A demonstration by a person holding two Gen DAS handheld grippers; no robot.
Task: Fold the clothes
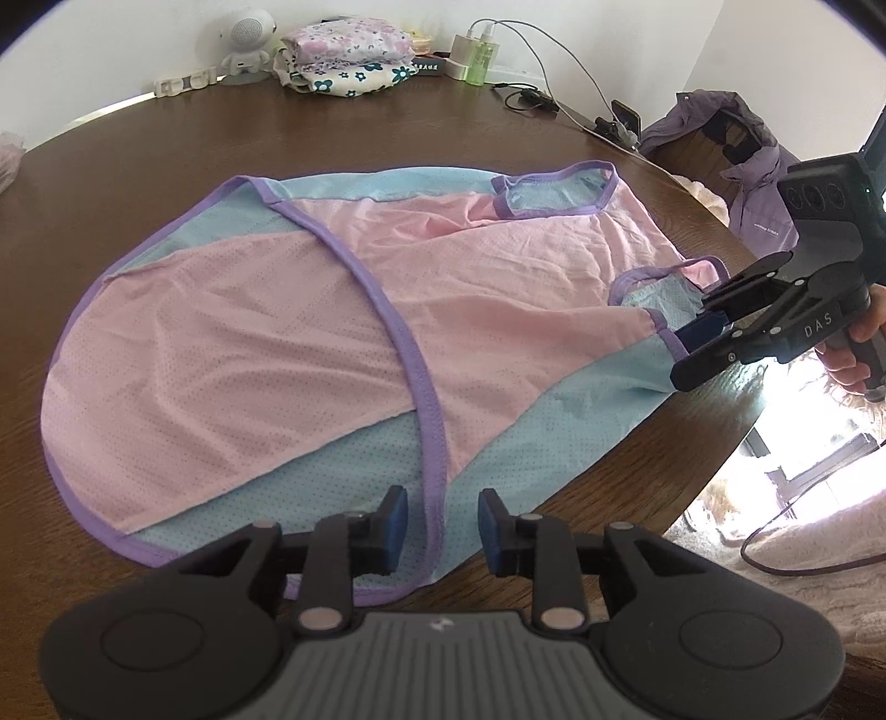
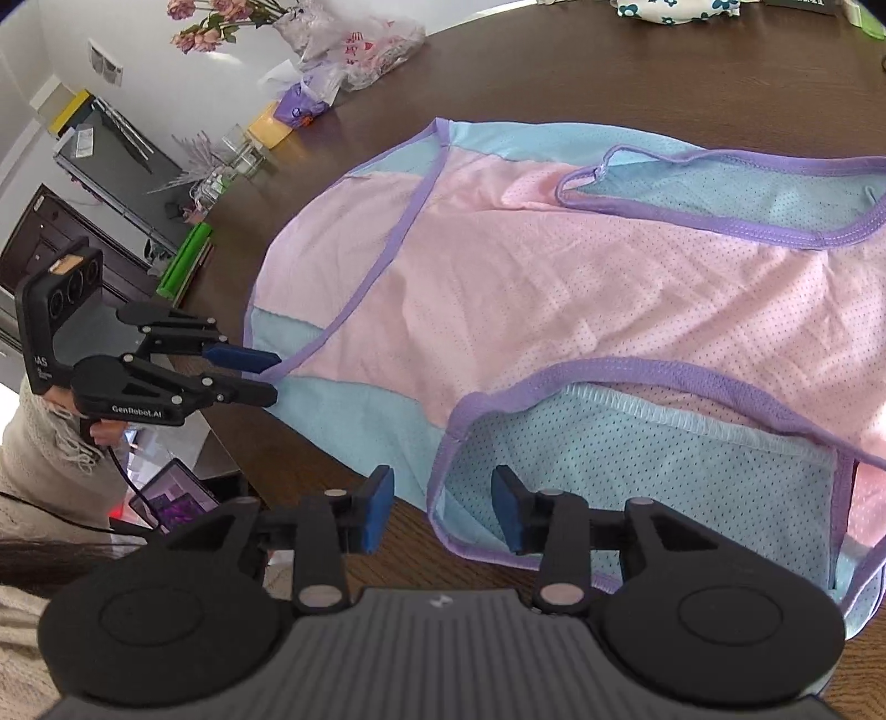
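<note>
Left wrist view: a pink and blue perforated mesh garment (image 1: pixel 310 332) with purple binding lies flat mid-frame on the dark wooden bench (image 1: pixel 138 149). The left gripper (image 1: pixel 443 526) hovers over its near hem, jaws released.

Right wrist view: the right gripper (image 2: pixel 443 509) straddles the garment's armhole edge at lower centre, jaws parted, nothing pinched.

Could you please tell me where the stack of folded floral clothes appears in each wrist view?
Left wrist view: the stack of folded floral clothes sits at top centre, on the table's far edge.
Right wrist view: only its lower edge shows, cut off at the top right.
Shared landmark: the pink and blue mesh top.
</note>
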